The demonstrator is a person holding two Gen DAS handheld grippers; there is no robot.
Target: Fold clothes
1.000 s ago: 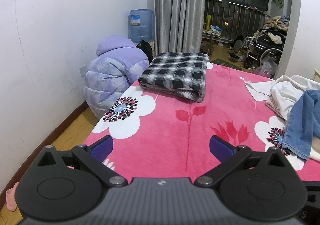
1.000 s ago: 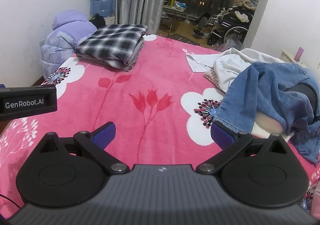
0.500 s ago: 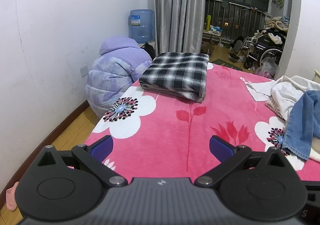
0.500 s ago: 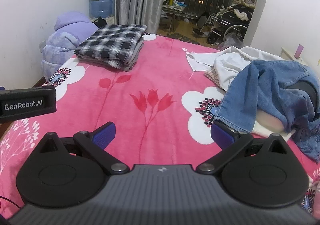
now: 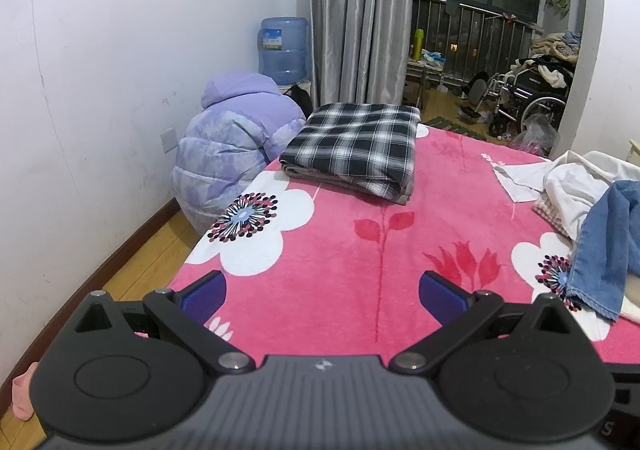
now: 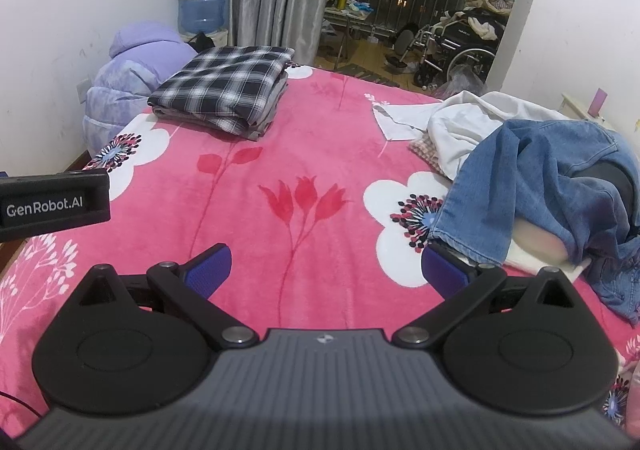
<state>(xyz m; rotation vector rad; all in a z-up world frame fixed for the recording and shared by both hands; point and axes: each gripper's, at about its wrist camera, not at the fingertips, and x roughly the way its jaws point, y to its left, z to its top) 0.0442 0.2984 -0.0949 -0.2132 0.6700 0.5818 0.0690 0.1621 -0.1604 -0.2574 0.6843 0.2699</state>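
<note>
1. The left gripper (image 5: 322,296) hovers over the near edge of the bed (image 5: 360,250), jaws spread wide and empty.
2. The right gripper (image 6: 326,268) is likewise wide open with nothing between its pads, its right finger (image 6: 446,272) just beside the hem of the jeans (image 6: 532,177).
3. The jeans lie crumpled on a white garment (image 6: 472,125) along the bed's right edge; a folded plaid stack (image 6: 226,83) sits at the far left corner.
4. The step in hand looks like fetching the next piece (probably the jeans).
5. To do it well, pinch the denim hem alone, clear of the white cloth beneath, and draw it onto the bare middle of the bed.
6. Let the left gripper take the other end, so the legs can be spread flat before any fold.
</note>
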